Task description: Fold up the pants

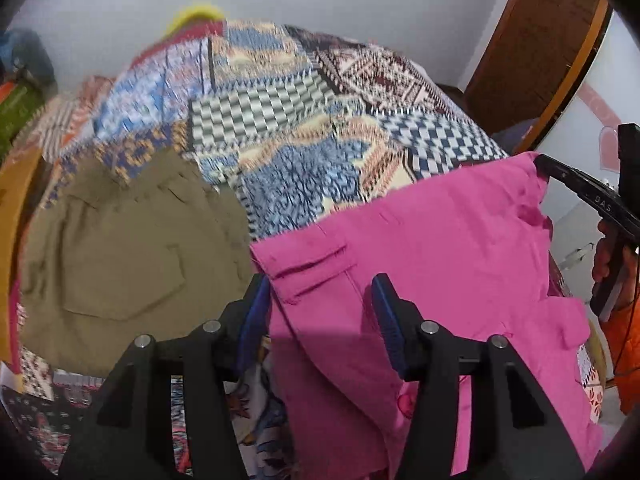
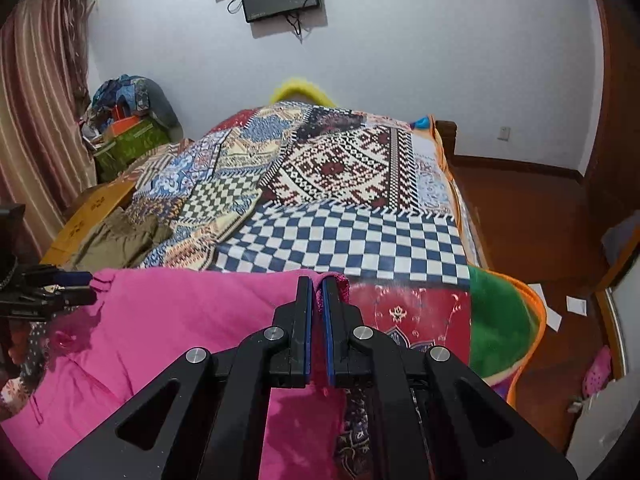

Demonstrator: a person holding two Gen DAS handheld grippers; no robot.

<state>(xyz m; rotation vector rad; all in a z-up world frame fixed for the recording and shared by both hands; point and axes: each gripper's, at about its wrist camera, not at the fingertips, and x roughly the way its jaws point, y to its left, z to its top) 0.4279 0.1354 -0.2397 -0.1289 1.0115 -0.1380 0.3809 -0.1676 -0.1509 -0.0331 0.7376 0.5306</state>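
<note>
Pink pants (image 1: 420, 248) hang lifted above the patchwork bedspread (image 1: 304, 120), held by the waistband. My left gripper (image 1: 320, 300) has its jaws apart, with the left corner of the waistband between them; whether the pads touch the cloth is unclear. In the right wrist view the left gripper (image 2: 80, 288) looks closed on the pink edge. My right gripper (image 2: 317, 292) is shut on the right corner of the pink pants (image 2: 168, 332). The right gripper shows at the far right of the left wrist view (image 1: 544, 164).
Folded olive-khaki pants (image 1: 128, 252) lie on the bed's left side, also in the right wrist view (image 2: 120, 236). A green blanket (image 2: 500, 320) hangs at the bed's right corner. Boxes and clutter (image 2: 128, 128) stand by the curtain. Wooden floor (image 2: 532, 216) lies right of the bed.
</note>
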